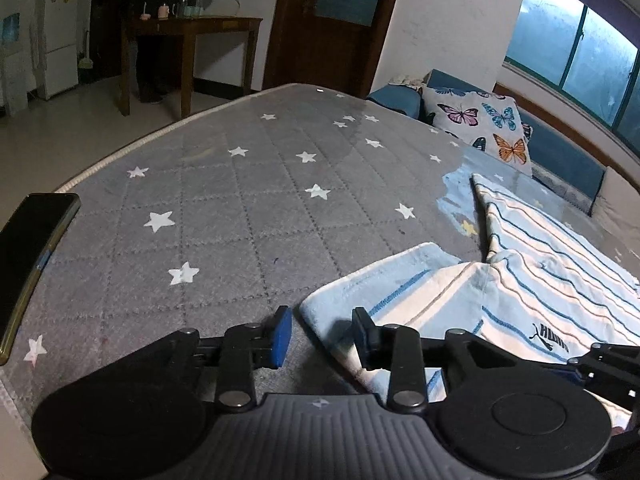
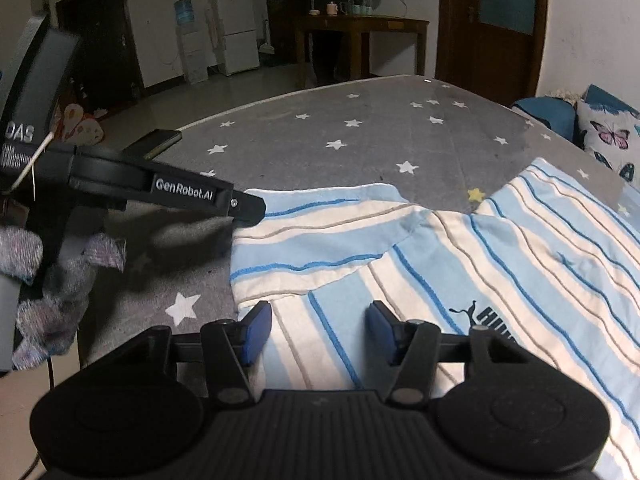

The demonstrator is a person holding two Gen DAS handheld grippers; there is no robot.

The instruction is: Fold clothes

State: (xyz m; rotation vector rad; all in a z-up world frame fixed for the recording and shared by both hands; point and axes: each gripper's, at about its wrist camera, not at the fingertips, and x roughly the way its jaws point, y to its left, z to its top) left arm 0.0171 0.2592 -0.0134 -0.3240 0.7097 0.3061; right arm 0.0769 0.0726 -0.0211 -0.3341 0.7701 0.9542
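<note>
A light blue and white striped shirt (image 1: 540, 280) with a dark printed logo lies spread on the grey star-patterned bed cover (image 1: 248, 200). In the left wrist view my left gripper (image 1: 322, 334) is open, its fingers on either side of the shirt's near-left corner. From the right wrist camera the same shirt (image 2: 480, 256) fills the right half, one sleeve folded across its front. My right gripper (image 2: 318, 330) stands open just over the shirt's near edge, nothing between its pads. The left gripper (image 2: 244, 206) shows there from the side, at the sleeve's left edge.
A dark phone (image 1: 28, 264) lies near the bed's left edge. A butterfly-print pillow (image 1: 480, 124) and blue cushions sit at the far right under a window. Beyond the bed a person (image 2: 324, 12) stands behind a wooden table (image 2: 360, 36); a fridge and a door are nearby.
</note>
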